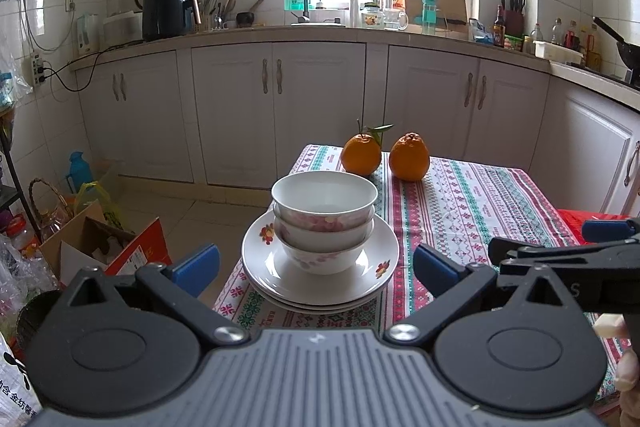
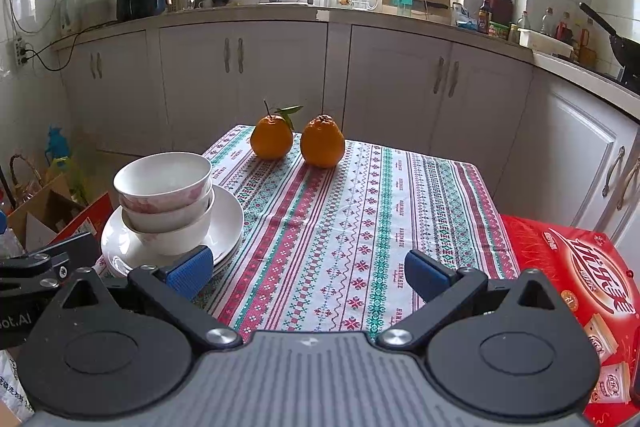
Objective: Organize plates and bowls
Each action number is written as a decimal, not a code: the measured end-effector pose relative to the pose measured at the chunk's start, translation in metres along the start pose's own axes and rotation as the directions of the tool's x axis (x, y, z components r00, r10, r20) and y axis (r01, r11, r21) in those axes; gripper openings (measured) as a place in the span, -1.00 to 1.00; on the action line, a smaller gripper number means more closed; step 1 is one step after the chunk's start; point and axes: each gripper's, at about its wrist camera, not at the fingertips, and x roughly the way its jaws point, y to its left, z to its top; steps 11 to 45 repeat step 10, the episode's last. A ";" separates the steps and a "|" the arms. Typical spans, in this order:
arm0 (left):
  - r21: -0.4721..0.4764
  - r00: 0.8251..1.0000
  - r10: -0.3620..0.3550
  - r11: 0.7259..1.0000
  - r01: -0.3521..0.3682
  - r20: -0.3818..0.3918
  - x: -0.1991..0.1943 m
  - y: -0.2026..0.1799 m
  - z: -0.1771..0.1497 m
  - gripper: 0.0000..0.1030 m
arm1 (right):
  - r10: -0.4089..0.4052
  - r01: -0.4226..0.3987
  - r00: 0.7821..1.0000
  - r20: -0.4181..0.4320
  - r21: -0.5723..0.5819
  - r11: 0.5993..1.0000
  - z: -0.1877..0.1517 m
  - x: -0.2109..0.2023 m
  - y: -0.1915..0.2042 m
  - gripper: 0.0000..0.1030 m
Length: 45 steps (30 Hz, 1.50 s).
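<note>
Three white bowls with pink flower print (image 1: 325, 223) are nested in a stack on a pile of white plates with flower decals (image 1: 264, 267), near the left edge of the table. My left gripper (image 1: 316, 269) is open, its blue pads either side of the plates and short of them, holding nothing. My right gripper (image 2: 307, 273) is also open over bare tablecloth, with the bowl stack (image 2: 166, 203) and plates (image 2: 228, 223) to its left. Part of the right gripper (image 1: 560, 255) shows at the right of the left wrist view.
Two oranges (image 1: 362, 155) (image 1: 409, 157) sit at the far end of the striped tablecloth (image 2: 360, 219). A red box (image 2: 580, 291) lies at the table's right. Cardboard boxes (image 1: 100, 247) and bags stand on the floor to the left. White cabinets (image 1: 280, 107) run behind.
</note>
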 end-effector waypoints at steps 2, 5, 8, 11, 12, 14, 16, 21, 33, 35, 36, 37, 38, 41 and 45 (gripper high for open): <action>0.000 1.000 0.001 1.000 -0.001 0.000 0.000 0.000 0.000 0.99 | -0.001 0.001 1.000 0.001 0.000 1.000 0.000 0.000 0.000 1.00; 0.000 1.000 -0.001 1.000 0.001 0.002 -0.001 0.000 0.000 0.99 | -0.001 0.001 1.000 0.002 0.001 1.000 0.000 -0.001 0.000 1.00; 0.000 1.000 -0.002 1.000 0.002 0.001 -0.001 0.000 0.000 0.99 | -0.002 0.002 1.000 0.002 0.002 1.000 0.001 -0.001 0.000 1.00; 0.002 1.000 0.000 1.000 0.000 0.001 -0.001 0.001 0.000 0.99 | -0.002 0.002 1.000 0.000 0.003 1.000 0.001 0.000 0.000 1.00; 0.002 1.000 0.000 1.000 0.000 0.001 -0.001 0.001 0.000 0.99 | -0.002 0.002 1.000 0.000 0.003 1.000 0.001 0.000 0.000 1.00; 0.002 1.000 0.000 1.000 0.000 0.001 -0.001 0.001 0.000 0.99 | -0.002 0.002 1.000 0.000 0.003 1.000 0.001 0.000 0.000 1.00; 0.002 1.000 0.000 1.000 0.000 0.001 -0.001 0.001 0.000 0.99 | -0.002 0.002 1.000 0.000 0.003 1.000 0.001 0.000 0.000 1.00; 0.002 1.000 0.000 1.000 0.000 0.001 -0.001 0.001 0.000 0.99 | -0.002 0.002 1.000 0.000 0.003 1.000 0.001 0.000 0.000 1.00; 0.002 1.000 0.000 1.000 0.000 0.001 -0.001 0.001 0.000 0.99 | -0.002 0.002 1.000 0.000 0.003 1.000 0.001 0.000 0.000 1.00; 0.002 1.000 0.000 1.000 0.000 0.001 -0.001 0.001 0.000 0.99 | -0.002 0.002 1.000 0.000 0.003 1.000 0.001 0.000 0.000 1.00; 0.002 1.000 0.000 1.000 0.000 0.001 -0.001 0.001 0.000 0.99 | -0.002 0.002 1.000 0.000 0.003 1.000 0.001 0.000 0.000 1.00; 0.002 1.000 0.000 1.000 0.000 0.001 -0.001 0.001 0.000 0.99 | -0.002 0.002 1.000 0.000 0.003 1.000 0.001 0.000 0.000 1.00; 0.002 1.000 0.000 1.000 0.000 0.001 -0.001 0.001 0.000 0.99 | -0.002 0.002 1.000 0.000 0.003 1.000 0.001 0.000 0.000 1.00; 0.002 1.000 0.000 1.000 0.000 0.001 -0.001 0.001 0.000 0.99 | -0.002 0.002 1.000 0.000 0.003 1.000 0.001 0.000 0.000 1.00; 0.002 1.000 0.000 1.000 0.000 0.001 -0.001 0.001 0.000 0.99 | -0.002 0.002 1.000 0.000 0.003 1.000 0.001 0.000 0.000 1.00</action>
